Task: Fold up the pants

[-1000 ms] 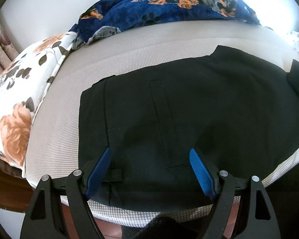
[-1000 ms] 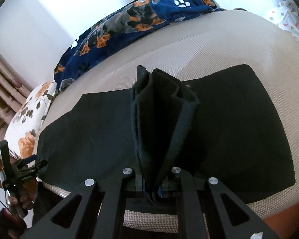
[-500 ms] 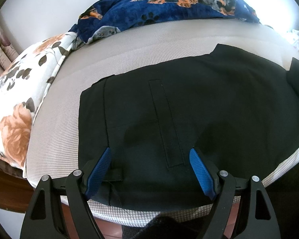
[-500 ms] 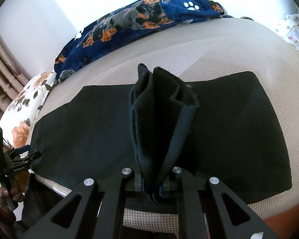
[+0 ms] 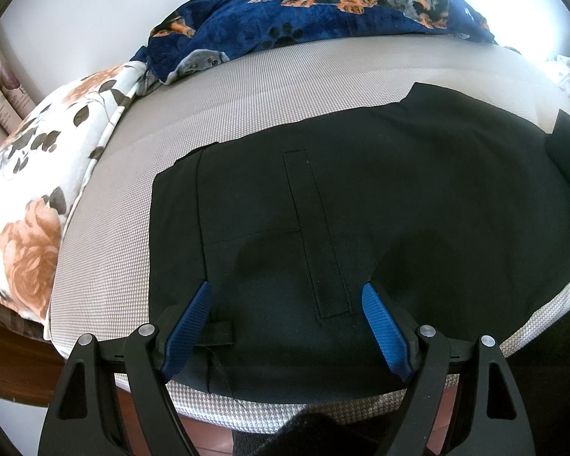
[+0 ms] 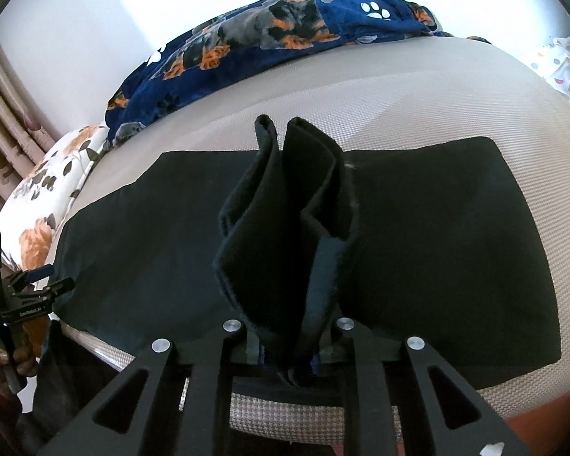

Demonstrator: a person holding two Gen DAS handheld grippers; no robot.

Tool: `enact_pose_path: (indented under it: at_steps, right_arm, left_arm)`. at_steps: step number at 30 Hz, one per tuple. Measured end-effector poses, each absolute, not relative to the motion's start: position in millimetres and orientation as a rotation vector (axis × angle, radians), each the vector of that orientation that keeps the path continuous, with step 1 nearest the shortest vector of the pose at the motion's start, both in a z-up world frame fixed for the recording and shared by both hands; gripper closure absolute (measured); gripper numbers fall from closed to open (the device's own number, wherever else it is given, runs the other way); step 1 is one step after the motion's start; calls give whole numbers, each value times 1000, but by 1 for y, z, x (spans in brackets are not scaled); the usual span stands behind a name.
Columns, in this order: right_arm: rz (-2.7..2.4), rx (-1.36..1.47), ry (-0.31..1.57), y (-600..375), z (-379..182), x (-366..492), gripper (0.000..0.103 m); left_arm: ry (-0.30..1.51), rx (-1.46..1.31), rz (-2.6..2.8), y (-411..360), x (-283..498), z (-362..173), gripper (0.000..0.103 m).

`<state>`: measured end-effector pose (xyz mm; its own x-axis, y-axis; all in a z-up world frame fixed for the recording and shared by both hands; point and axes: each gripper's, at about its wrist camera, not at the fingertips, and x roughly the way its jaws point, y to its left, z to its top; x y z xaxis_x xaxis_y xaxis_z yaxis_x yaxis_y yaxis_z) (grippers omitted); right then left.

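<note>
Black pants [image 5: 361,197] lie flat across the beige mattress, waistband end toward me in the left wrist view. My left gripper [image 5: 285,326] is open with blue pads, hovering just above the waist area near the front edge, holding nothing. My right gripper [image 6: 288,357] is shut on a bunched fold of the pants [image 6: 285,228], which stands up from its jaws above the flat cloth [image 6: 437,247]. The left gripper [image 6: 22,296] also shows at the far left of the right wrist view.
The beige mattress [image 5: 106,266] ends at a front edge close to both grippers. A dark blue dog-print blanket [image 5: 323,3] lies along the back. A floral pillow [image 5: 38,197] sits at the left. Patterned white fabric [image 6: 566,64] is at the far right.
The right gripper has carried the held fold slightly, and the view has shifted rightward over the pants. The left gripper has stayed open and nearly still.
</note>
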<state>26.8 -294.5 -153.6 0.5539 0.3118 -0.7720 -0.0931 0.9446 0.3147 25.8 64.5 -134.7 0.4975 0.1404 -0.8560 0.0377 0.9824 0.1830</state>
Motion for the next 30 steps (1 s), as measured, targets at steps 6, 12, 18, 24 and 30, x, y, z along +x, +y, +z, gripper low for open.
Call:
enact_pose_path:
  at_steps: [6, 12, 18, 24, 30]
  right_arm:
    - [243, 237, 956, -291, -154, 26, 83]
    - [243, 238, 955, -290, -153, 25, 80]
    - [264, 250, 953, -286, -153, 23, 72]
    - [308, 265, 955, -281, -151, 22, 52]
    - [389, 317, 976, -280, -145, 20, 39]
  left_arm:
    - [1052, 186, 62, 63, 26, -136, 21]
    - [1052, 185, 62, 63, 26, -137, 20]
    - [1052, 188, 63, 63, 26, -137, 18]
    - [1053, 190, 63, 63, 25, -138, 18]
    - [1055, 191, 63, 62, 25, -138, 18]
